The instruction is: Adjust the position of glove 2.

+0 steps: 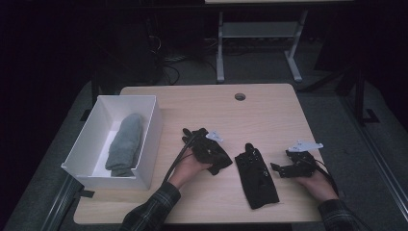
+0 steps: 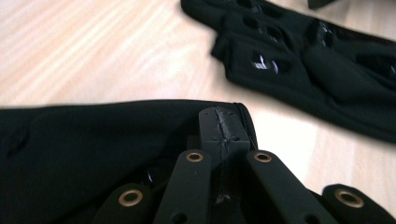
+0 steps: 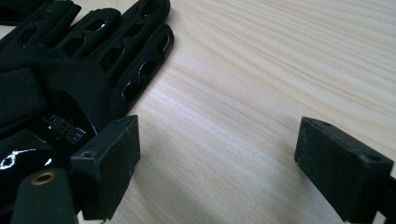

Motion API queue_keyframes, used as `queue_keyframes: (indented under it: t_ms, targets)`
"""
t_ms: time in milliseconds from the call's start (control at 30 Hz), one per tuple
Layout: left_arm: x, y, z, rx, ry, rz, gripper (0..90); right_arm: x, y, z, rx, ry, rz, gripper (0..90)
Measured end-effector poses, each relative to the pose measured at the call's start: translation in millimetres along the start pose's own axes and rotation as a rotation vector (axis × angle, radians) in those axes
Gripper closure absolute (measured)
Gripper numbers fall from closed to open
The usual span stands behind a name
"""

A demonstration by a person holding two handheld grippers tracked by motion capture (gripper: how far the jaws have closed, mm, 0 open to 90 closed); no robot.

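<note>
Left gripper [image 2: 223, 128] pinches one black glove [image 2: 93, 154]; right gripper [image 3: 217, 163] gapes empty beside second glove [image 3: 70, 70].

black glove [image 1: 257, 176]; second black glove [image 1: 215, 155]; grey towel [image 1: 126, 142]; white box [image 1: 146, 144]; light wood-grain table [image 1: 269, 113]; plaid sleeve [image 1: 153, 211].

A light wooden table [image 1: 269, 110] carries everything. On it lie a white box [image 1: 91, 139] at the left and two black gloves [image 1: 257, 175] near the middle.
</note>
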State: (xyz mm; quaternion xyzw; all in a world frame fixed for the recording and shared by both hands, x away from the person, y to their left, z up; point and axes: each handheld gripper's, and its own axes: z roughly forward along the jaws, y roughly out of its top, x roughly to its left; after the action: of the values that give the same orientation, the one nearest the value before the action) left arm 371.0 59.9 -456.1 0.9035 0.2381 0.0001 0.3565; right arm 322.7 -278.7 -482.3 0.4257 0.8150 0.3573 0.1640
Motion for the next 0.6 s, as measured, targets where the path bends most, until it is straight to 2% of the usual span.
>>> queue_keyframes:
  t_ms: [233, 367, 600]
  targets:
    - [-13.5, -22.0, -19.1, 0.032, -0.027, 0.022, 89.6, 0.1, 0.1, 0.0, 0.001, -0.001, 0.001, 14.0]
    - [-23.4, -36.9, -29.4, 0.033, -0.039, 0.026, 89.6, 0.0, 0.1, 0.1, 0.001, -0.001, -0.001, 14.0]
    - [-33.3, -56.2, -45.1, 0.046, -0.053, 0.023, 89.5, -0.3, 0.2, 0.3, -0.002, -0.003, -0.006, 14.0]
